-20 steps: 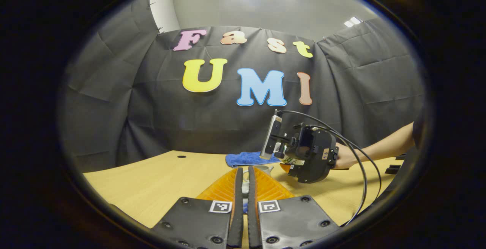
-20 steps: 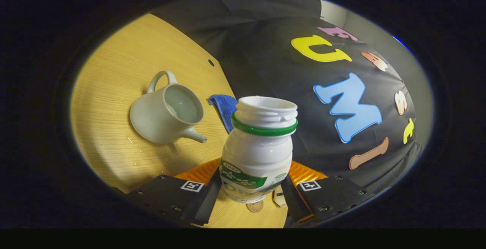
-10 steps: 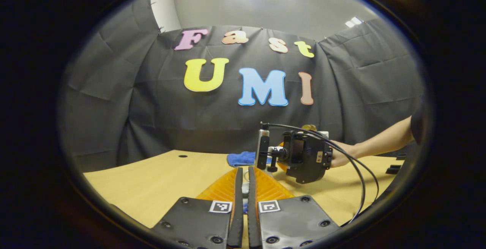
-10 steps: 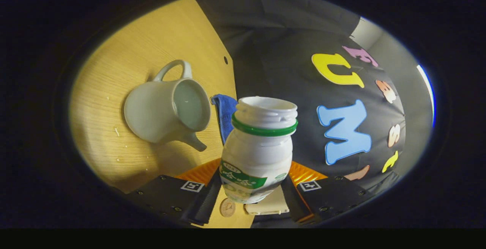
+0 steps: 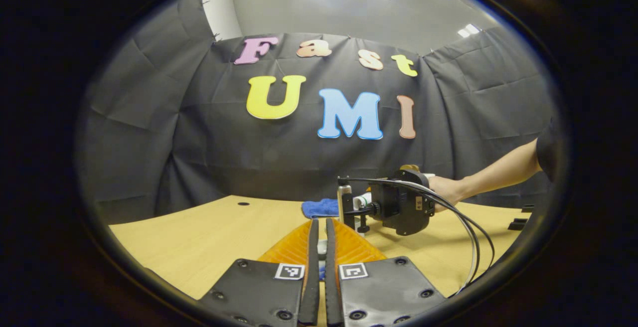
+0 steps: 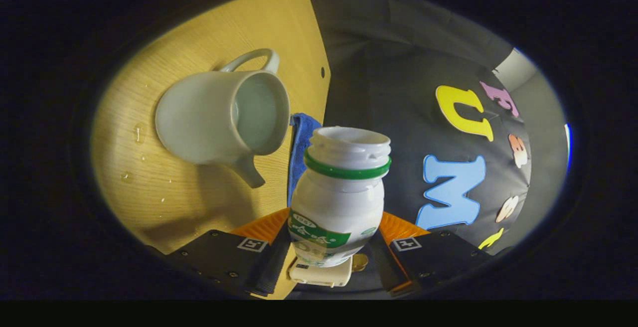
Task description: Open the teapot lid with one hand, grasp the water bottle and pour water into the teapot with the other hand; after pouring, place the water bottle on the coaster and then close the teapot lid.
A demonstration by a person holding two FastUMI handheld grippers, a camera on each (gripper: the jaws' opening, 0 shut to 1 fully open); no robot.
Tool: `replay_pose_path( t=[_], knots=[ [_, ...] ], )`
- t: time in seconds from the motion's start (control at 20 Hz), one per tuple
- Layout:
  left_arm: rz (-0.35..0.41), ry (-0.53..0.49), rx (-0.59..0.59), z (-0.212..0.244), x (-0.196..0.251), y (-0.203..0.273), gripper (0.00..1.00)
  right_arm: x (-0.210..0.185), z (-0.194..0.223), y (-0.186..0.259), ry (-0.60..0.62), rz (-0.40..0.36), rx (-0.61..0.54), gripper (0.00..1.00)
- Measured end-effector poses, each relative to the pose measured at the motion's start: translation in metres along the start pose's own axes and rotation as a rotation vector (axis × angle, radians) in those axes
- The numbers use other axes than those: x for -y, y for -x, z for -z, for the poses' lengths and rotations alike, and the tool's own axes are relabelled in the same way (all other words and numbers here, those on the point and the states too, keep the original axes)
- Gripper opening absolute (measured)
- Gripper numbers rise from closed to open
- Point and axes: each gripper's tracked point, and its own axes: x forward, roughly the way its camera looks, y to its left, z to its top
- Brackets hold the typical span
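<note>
The right gripper (image 6: 331,247) clamps the water bottle (image 6: 339,197) between its two fingers, both pressing on the lower body; the bottle's mouth is uncapped and points away from the fingertips. Beyond and to the left of those fingers the teapot (image 6: 219,117) sits on the table (image 6: 149,192) with its lid off, a pale surface inside it that looks like water, and droplets on the wood beside it. A blue cloth (image 6: 299,142) lies just past the bottle's neck. The left gripper (image 5: 319,262) has its fingers drawn nearly together on something small and pale, probably the lid (image 5: 322,248), though I cannot tell for sure. Judging by this, pouring looks done or nearly so; setting the bottle on the coaster and closing the teapot remain.
</note>
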Motion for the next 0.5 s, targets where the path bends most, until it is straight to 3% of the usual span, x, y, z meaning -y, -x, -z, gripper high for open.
replay_pose_path(
  t=[0.05, 0.1, 0.15, 0.4, 0.45, 0.5],
  knots=[
    [-0.001, 0.001, -0.002, 0.0009, -0.0008, -0.0007, 0.15, 0.0021, 0.0006, -0.0007, 0.021, 0.003, 0.001, 0.76],
    [-0.001, 0.003, -0.005, 0.0023, -0.0017, -0.001, 0.15, 0.0027, 0.0003, -0.001, 0.038, 0.005, 0.002, 0.61],
    [-0.001, 0.005, -0.007, 0.0031, -0.0024, -0.0015, 0.15, 0.0024, -0.0001, -0.0016, 0.053, 0.005, 0.005, 0.76],
    [-0.012, 0.008, -0.014, 0.0059, -0.0091, -0.0032, 0.15, 0.0066, -0.0062, -0.0076, 0.131, 0.015, 0.018, 0.76],
    [-0.014, 0.009, -0.016, 0.0065, -0.0095, -0.0035, 0.15, 0.0075, -0.0063, -0.0079, 0.139, 0.017, 0.019, 0.61],
    [-0.015, 0.011, -0.02, 0.0074, -0.0101, -0.0036, 0.15, 0.0077, -0.0058, -0.008, 0.145, 0.019, 0.018, 0.76]
  ],
)
